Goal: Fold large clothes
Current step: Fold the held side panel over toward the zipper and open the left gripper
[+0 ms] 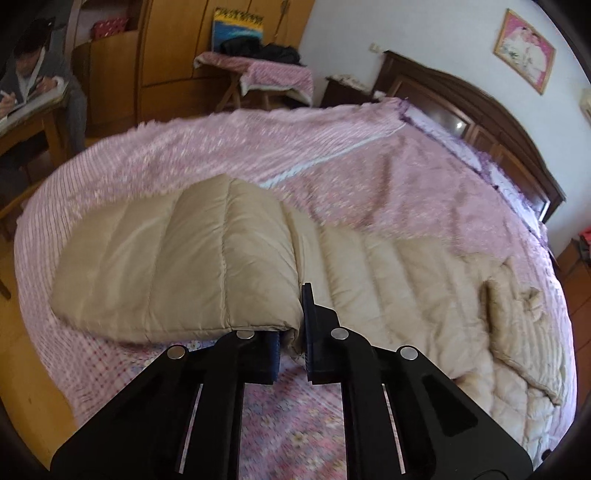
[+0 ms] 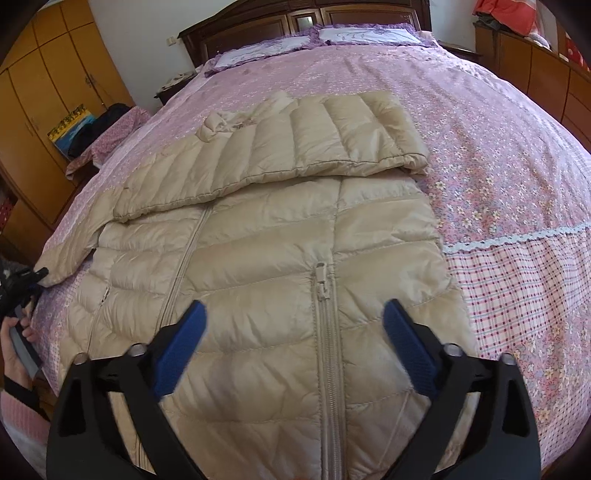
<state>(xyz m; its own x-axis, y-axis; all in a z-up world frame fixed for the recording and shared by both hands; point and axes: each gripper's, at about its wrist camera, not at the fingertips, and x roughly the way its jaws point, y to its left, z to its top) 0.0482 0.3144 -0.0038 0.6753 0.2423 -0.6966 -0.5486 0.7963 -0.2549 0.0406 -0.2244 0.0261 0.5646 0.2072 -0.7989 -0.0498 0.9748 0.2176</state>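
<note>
Beige quilted down jacket (image 2: 258,236); pink floral bedspread (image 2: 480,147) with checked border; blue finger pads (image 2: 406,347) on black right gripper (image 2: 293,343)

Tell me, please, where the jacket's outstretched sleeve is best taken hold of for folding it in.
Grip the cuff. The sleeve is puffy along its length, but its stitched end is thin and lies free near the edge of the bed. Come in from that bedside edge. The left claw is shut on the cuff's corner.

bed (image 2: 517,155): pink floral cover | on it: beige down jacket (image 2: 280,266), pillows (image 2: 362,35) at headboard
</note>
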